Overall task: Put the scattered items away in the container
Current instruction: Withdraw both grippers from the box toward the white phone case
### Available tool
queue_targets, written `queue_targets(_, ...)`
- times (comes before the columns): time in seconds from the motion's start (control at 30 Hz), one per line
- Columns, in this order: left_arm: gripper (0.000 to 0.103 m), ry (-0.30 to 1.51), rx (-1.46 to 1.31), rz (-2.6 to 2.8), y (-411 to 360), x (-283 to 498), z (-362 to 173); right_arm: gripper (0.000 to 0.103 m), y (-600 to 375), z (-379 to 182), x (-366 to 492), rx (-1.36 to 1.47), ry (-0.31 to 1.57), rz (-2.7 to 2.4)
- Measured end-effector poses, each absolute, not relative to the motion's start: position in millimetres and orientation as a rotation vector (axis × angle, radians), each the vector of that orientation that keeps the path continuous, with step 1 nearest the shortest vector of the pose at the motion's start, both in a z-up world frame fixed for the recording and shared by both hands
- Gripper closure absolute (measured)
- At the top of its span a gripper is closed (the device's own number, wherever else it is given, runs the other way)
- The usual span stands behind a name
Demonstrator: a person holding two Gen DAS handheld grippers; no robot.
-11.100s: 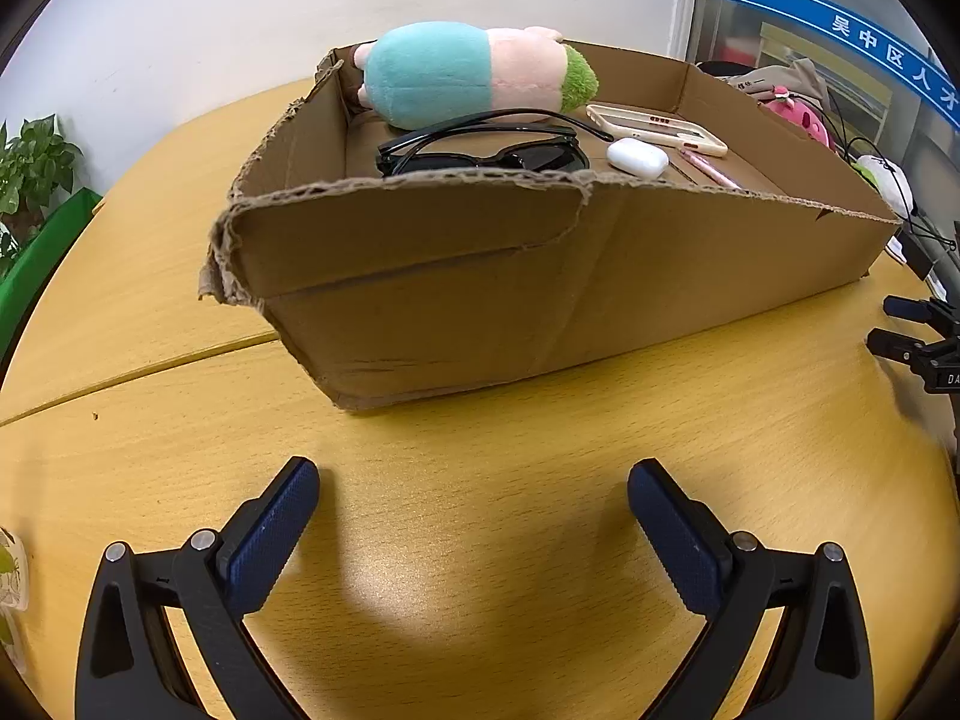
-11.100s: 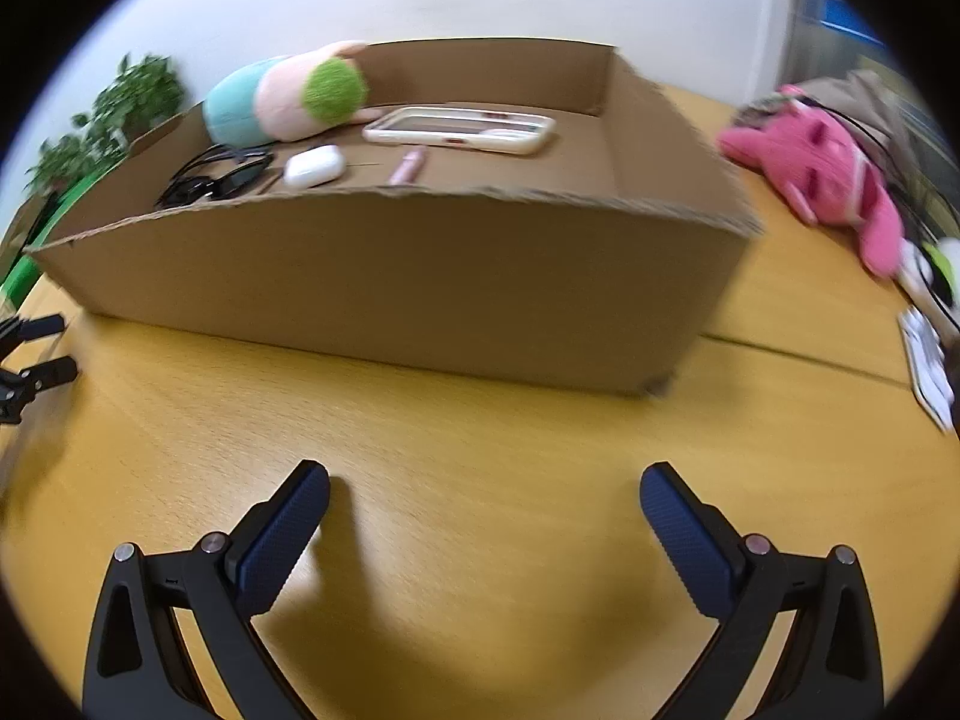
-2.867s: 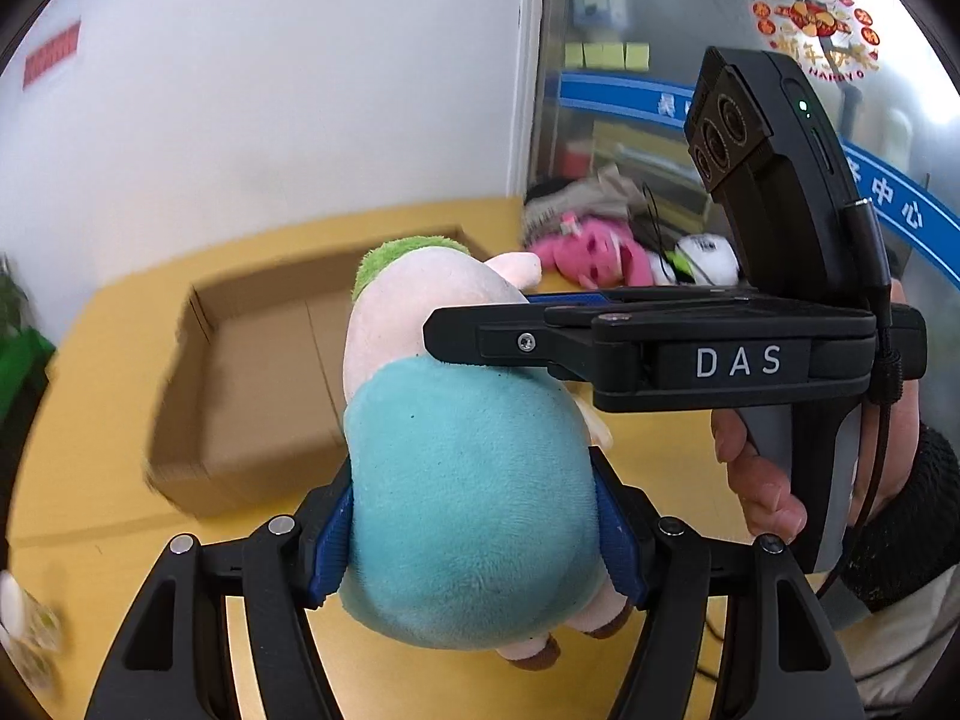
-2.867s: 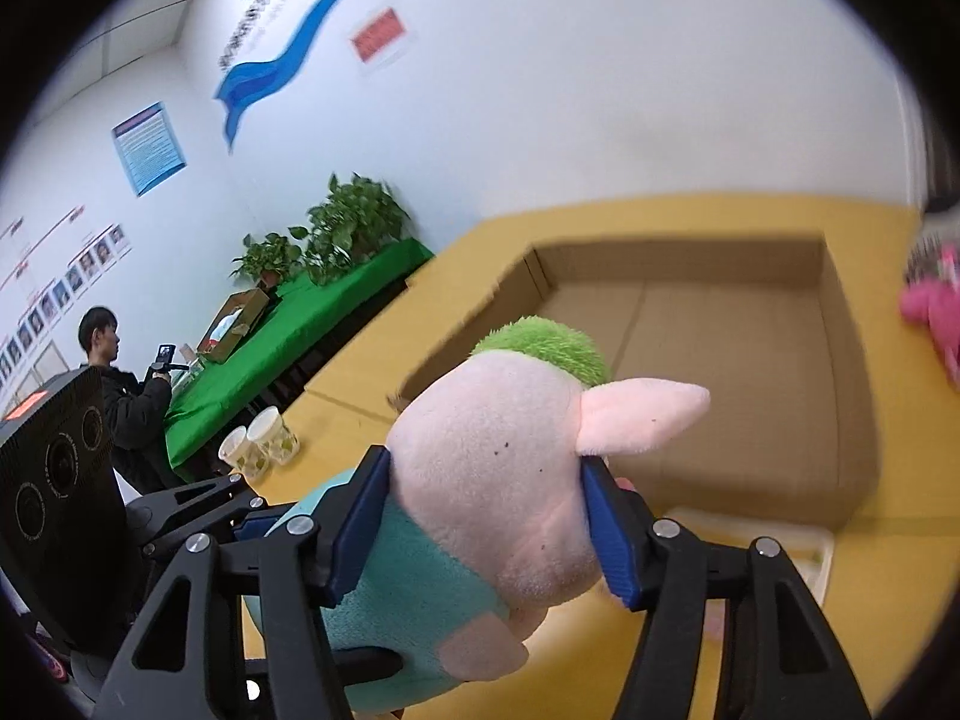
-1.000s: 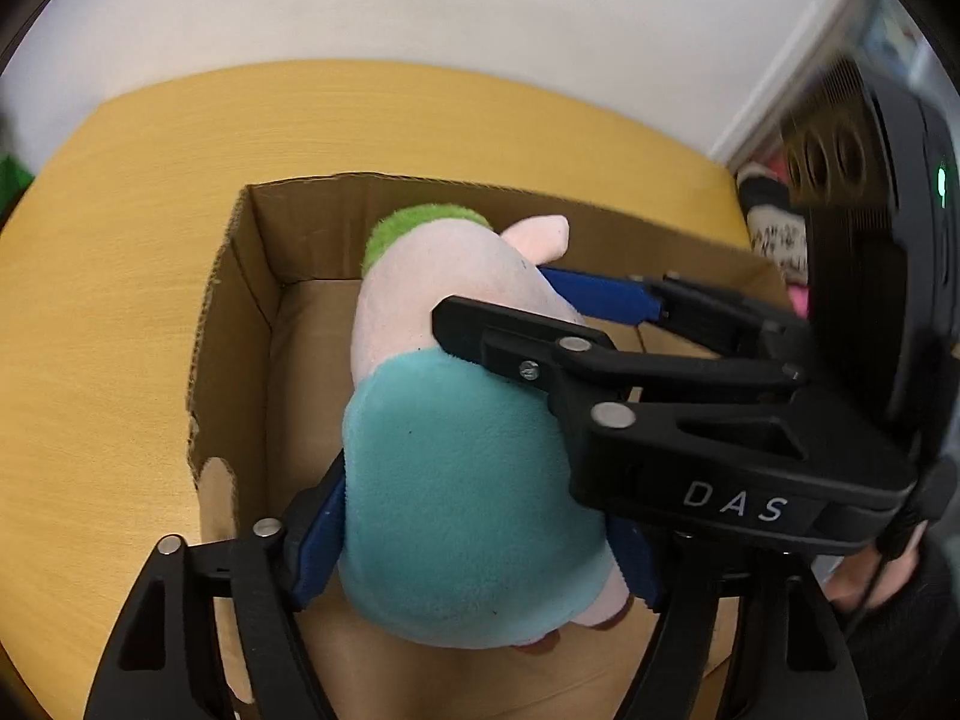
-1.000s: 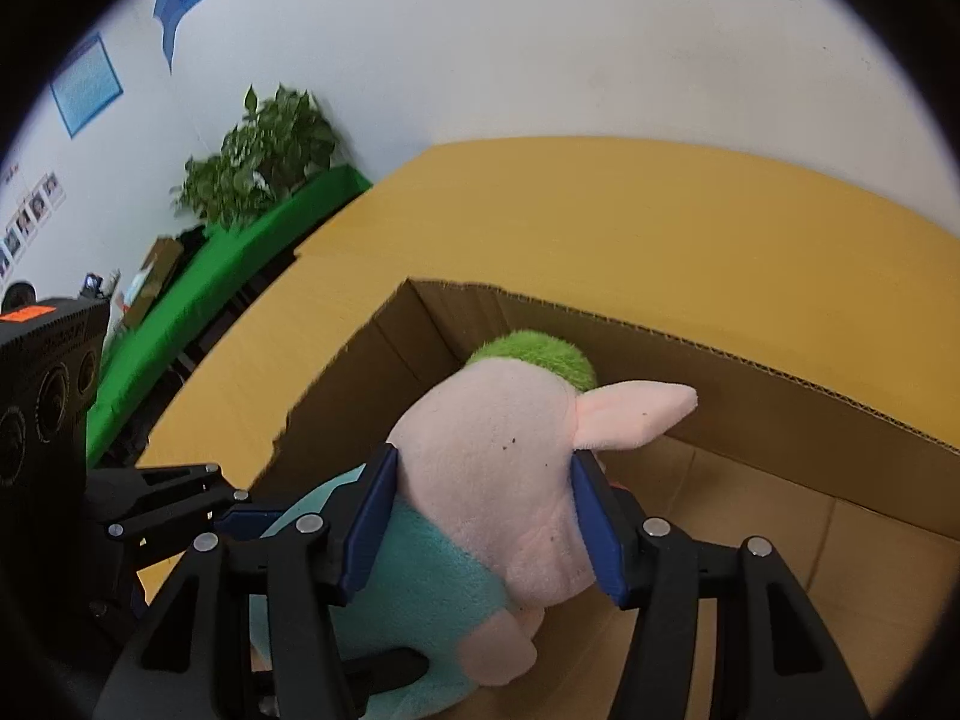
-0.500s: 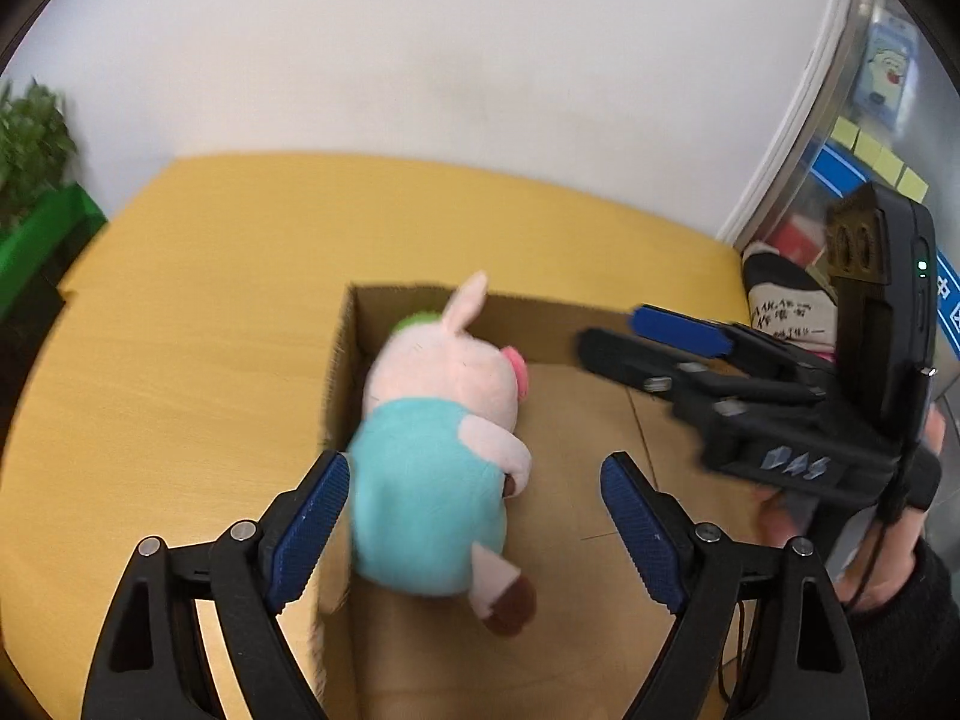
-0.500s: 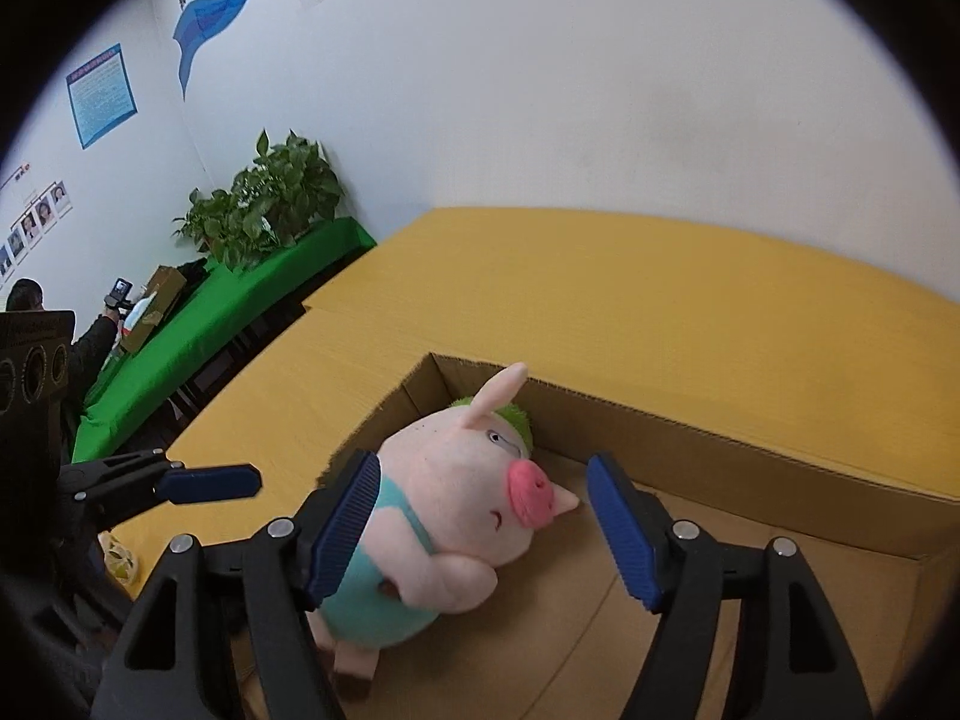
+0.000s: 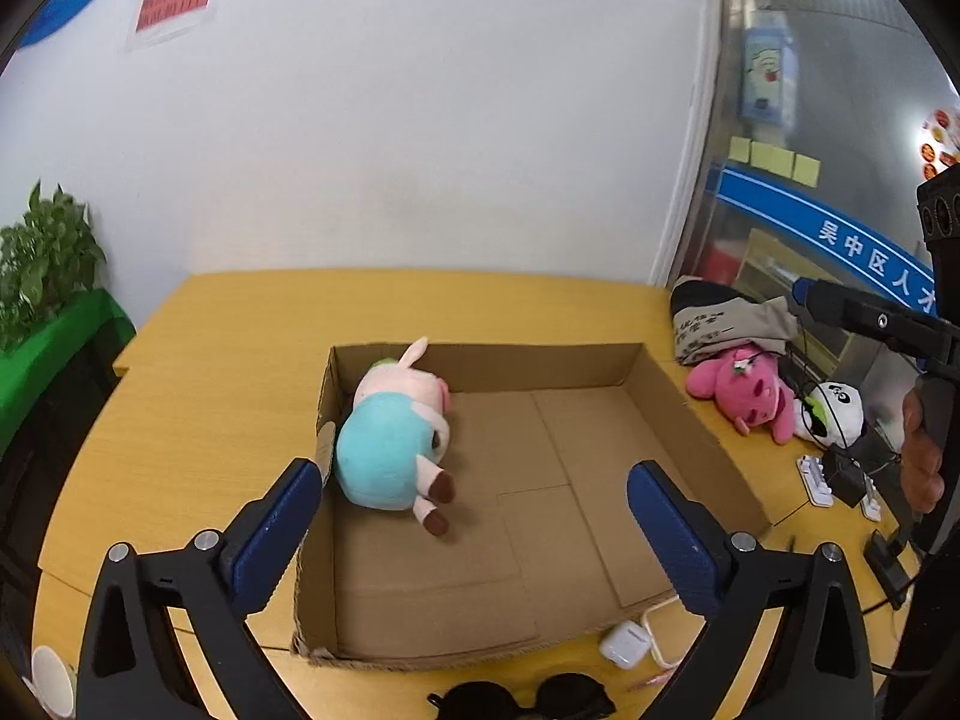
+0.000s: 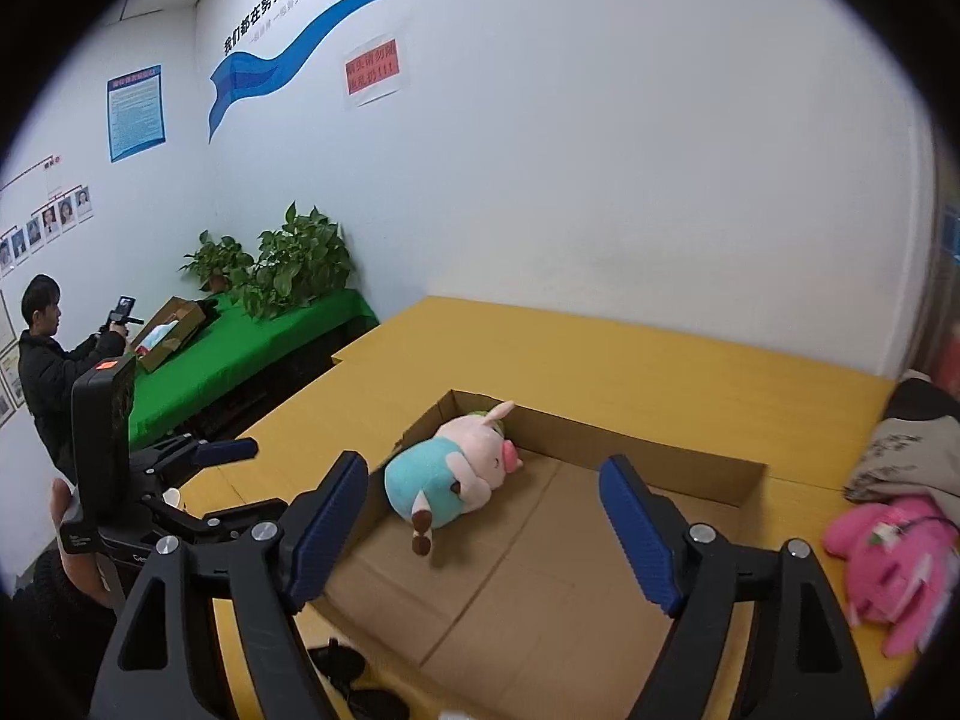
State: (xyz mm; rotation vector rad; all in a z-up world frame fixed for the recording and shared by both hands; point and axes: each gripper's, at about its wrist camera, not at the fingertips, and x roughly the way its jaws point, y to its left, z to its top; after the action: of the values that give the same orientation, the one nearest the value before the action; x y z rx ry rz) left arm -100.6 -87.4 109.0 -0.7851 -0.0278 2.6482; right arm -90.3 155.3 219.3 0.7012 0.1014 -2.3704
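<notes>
While the plush pig (image 9: 390, 438) lies in the cardboard box's (image 9: 690, 420) far left corner, your left tool (image 9: 474, 534) and right tool (image 10: 486, 534) have just been opening, jaws apart, nothing between them

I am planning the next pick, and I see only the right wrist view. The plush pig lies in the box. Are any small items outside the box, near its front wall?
Observer: Yes. The left wrist view shows a white earbud case on the table, just outside the front wall of the box.
Operator: Thank you. Is something hidden from me beside the pink plush?
Observer: Yes. A small panda toy lies right beside it, on the side farther from the box.
</notes>
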Motion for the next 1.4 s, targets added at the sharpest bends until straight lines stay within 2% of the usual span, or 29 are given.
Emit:
queue_targets(0.17,0.000,-0.031,-0.750,2.660,-72,-59,103,0.022,171,188,-52,0.788,0.158,-2.433)
queue_targets(0.3,0.000,-0.009,-0.812,2.641,-60,-43,76,0.022,178,123,-43,0.969,0.021,-2.428)
queue_targets(0.43,0.000,-0.019,-0.894,2.635,-54,-35,54,0.022,183,95,-31,1.045,-0.083,-2.414)
queue_targets(0.73,0.000,-0.117,-0.943,2.667,-48,-27,32,0.022,195,78,-7,1.060,0.005,-2.496)
queue_targets(0.97,0.000,-0.063,-0.957,2.655,-31,-23,30,0.022,208,72,-4,1.049,0.023,-2.544)
queue_targets(1.4,0.000,-0.069,-0.935,2.649,-17,-18,37,0.022,216,77,-3,0.999,0.045,-2.587)
